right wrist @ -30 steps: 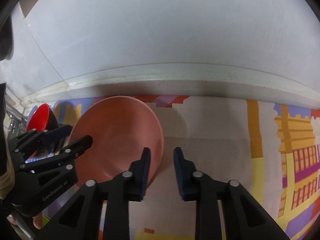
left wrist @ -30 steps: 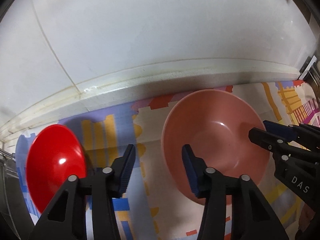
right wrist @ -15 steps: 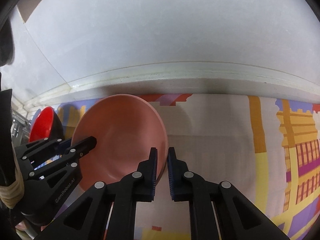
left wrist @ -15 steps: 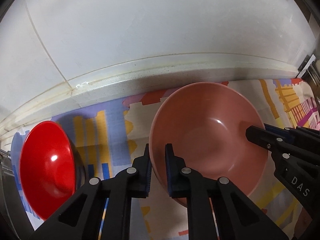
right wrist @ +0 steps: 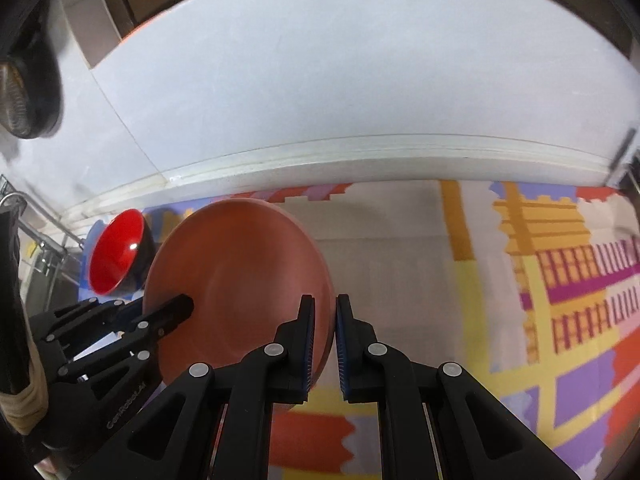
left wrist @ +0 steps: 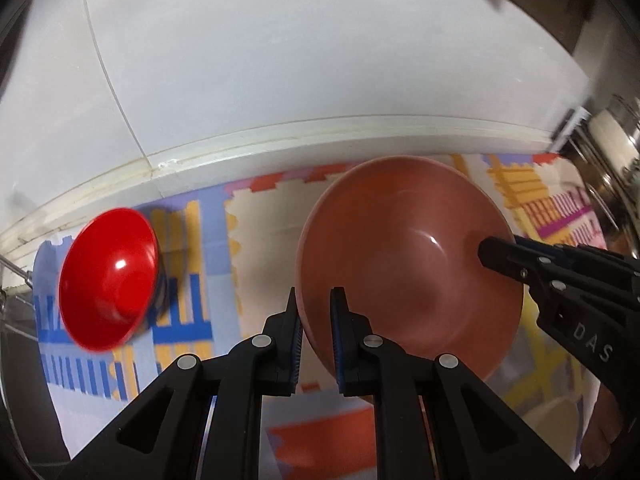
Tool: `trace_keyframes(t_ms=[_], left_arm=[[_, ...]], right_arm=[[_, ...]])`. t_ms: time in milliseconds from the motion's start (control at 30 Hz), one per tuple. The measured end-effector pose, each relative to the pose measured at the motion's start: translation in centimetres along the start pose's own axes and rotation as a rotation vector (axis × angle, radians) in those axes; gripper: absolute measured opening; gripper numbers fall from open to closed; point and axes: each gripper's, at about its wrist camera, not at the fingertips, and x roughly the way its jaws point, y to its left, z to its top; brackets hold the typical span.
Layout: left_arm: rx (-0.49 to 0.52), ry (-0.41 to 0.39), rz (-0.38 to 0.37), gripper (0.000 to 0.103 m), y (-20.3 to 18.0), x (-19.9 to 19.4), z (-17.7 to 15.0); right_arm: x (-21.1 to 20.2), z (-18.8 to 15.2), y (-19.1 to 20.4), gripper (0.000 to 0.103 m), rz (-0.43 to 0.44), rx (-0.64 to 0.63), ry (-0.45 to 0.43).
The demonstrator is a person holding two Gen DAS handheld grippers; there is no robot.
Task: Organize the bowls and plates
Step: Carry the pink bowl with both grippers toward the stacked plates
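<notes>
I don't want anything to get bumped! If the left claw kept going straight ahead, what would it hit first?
Apart from the pink bowl it already pinches, probably the white wall behind the patterned mat. The red bowl sits off to the side.

Glossy and smooth on red bowl (left wrist: 108,278) and pink bowl (left wrist: 408,276), matt black plastic on gripper fingers (left wrist: 288,336), printed cloth beneath (left wrist: 208,240), shiny metal far right (left wrist: 612,148).

Patterned cloth (left wrist: 208,240) (multicoloured) over the counter, red bowl (left wrist: 108,276) resting on it
</notes>
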Motion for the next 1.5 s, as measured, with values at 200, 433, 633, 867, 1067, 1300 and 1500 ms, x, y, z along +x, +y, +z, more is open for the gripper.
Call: trace_keyframes(t_ms=[200, 433, 633, 867, 1067, 1300, 1500], left_arm=[[0.015, -0.022, -0.040, 0.014, -2.3, -2.8, -2.3], [0.059, -0.040, -0.086, 0.014, -5.2, -6.1, -4.9], [0.108, -0.055, -0.105, 0.014, -7.6, -7.9, -6.8], [0.168, -0.039, -0.125, 0.014, -10.4, -8.6, -9.0], [0.194, -0.007, -0.138, 0.015, -12.2, -8.1, -10.7], [0.205, 0.048, -0.138, 0.015, -13.7, -6.9, -12.5], [0.210, 0.092, -0.126, 0.015, -14.9, -5.5, -13.8]], right_arm=[[-3.7, -2.7, -1.0, 0.012, -0.020, 0.031, -0.035], [-7.9, -6.1, -2.5, 0.012, -0.046, 0.056, -0.063], [-10.6, -8.9, -3.8, 0.012, -0.061, 0.090, -0.073], [-12.6, -11.8, -5.4, 0.012, -0.086, 0.126, -0.070], [-13.0, -13.8, -6.8, 0.012, -0.098, 0.153, -0.045], [-12.7, -15.9, -7.9, 0.012, -0.105, 0.168, -0.012], [-11.8, -17.2, -8.9, 0.012, -0.103, 0.177, 0.025]])
